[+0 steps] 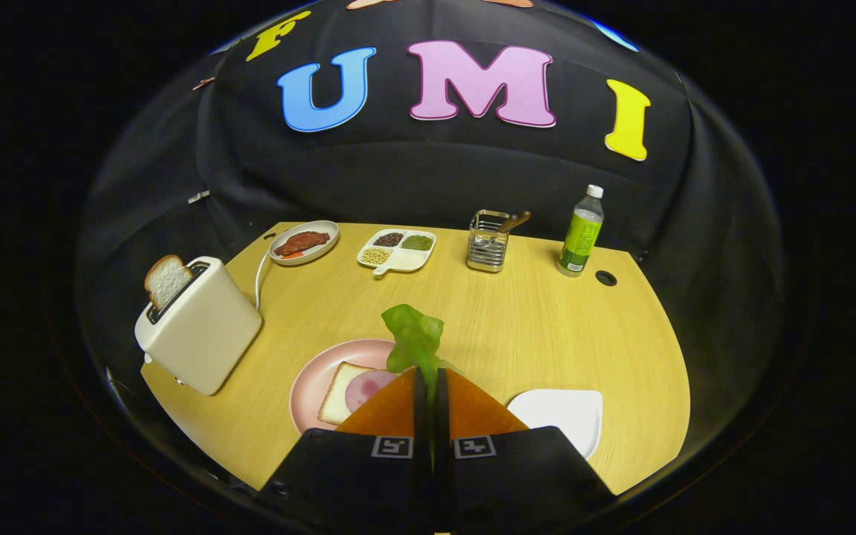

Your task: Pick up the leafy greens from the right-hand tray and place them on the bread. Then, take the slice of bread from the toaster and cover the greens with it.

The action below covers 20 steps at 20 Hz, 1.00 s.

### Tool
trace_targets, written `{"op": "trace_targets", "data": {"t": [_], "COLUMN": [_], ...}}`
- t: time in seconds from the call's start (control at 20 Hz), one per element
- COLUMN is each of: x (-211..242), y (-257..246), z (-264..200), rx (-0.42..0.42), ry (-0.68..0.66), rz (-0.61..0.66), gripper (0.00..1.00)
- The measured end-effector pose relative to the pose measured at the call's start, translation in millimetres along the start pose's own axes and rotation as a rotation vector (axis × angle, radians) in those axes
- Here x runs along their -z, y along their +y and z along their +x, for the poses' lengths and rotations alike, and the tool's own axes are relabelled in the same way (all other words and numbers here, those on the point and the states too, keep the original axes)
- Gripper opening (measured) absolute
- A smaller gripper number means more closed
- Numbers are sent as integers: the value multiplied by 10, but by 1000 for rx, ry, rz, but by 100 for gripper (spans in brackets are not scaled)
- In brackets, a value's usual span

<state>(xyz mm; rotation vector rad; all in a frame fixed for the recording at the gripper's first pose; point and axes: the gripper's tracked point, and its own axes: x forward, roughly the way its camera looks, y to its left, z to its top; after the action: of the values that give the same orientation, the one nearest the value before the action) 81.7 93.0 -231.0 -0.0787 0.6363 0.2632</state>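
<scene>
The claw (428,379) is clamped on one leafy green (414,340) above one pink plate (316,379) bearing one bread slice (337,401); another slice (166,279) stands in one toaster (201,327).

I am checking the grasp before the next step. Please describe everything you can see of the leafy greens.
The leafy greens are one bright green, crinkled leaf that looks like soft plastic. It stands upright out of the gripper, whose two fingers are shut on its lower end. It is lifted clear of the wooden table, just right of the pink plate with the bread. Nothing else touches it.
</scene>
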Motion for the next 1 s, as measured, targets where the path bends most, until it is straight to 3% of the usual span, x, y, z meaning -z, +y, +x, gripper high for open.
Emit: {"op": "trace_targets", "data": {"t": [0.6, 0.9, 1.0], "x": [366, 526, 558], "y": [506, 636, 699], "z": [406, 556, 577], "rx": [-31, -47, -61], "ry": [71, 129, 145], "rz": [-89, -62, -42], "gripper": [7, 20, 28]}}
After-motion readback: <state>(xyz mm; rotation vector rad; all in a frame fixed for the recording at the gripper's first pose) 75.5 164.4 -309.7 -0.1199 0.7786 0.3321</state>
